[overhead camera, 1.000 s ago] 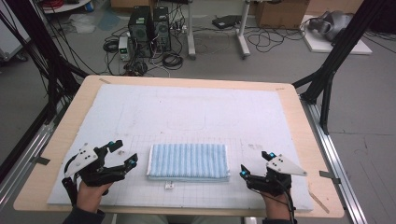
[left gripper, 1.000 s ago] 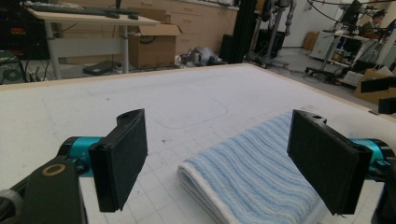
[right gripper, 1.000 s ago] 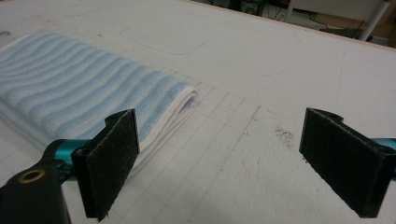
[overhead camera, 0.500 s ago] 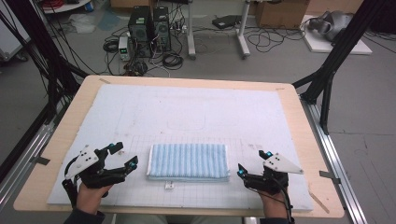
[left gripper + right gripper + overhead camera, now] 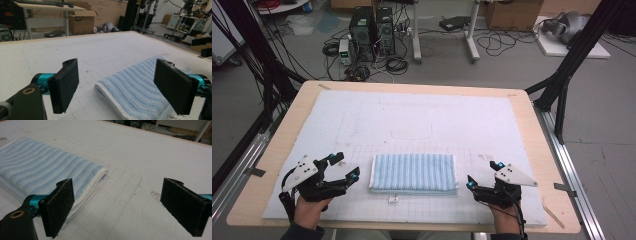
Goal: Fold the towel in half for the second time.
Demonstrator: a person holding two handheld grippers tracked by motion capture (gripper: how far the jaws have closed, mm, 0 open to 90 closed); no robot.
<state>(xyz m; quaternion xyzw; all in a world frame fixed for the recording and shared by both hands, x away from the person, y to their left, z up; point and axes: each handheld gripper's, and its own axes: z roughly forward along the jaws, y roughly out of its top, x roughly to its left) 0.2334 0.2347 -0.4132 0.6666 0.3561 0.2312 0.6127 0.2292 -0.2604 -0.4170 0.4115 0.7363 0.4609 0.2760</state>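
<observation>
Big table (image 5: 522, 125) w/ a white mat, folded blue striped towel (image 5: 413, 173) lying flat near the front edge, centered btwn both claws. Left claw (image 5: 343, 169) and right claw (image 5: 484, 176) both wide open, nothing held, just beside the towel's ends. Looks like pre-grab imo; next prob each needs to pinch a towel edge.

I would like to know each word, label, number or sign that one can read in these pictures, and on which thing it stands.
No text can be read.
Small white tag at the near edge of the folded blue-and-white striped towel: print too small to read.
The same tag in the left gripper view: dark barcode-like marks, too blurred to read.
White gridded mat: drawn lines, no letters.
</observation>
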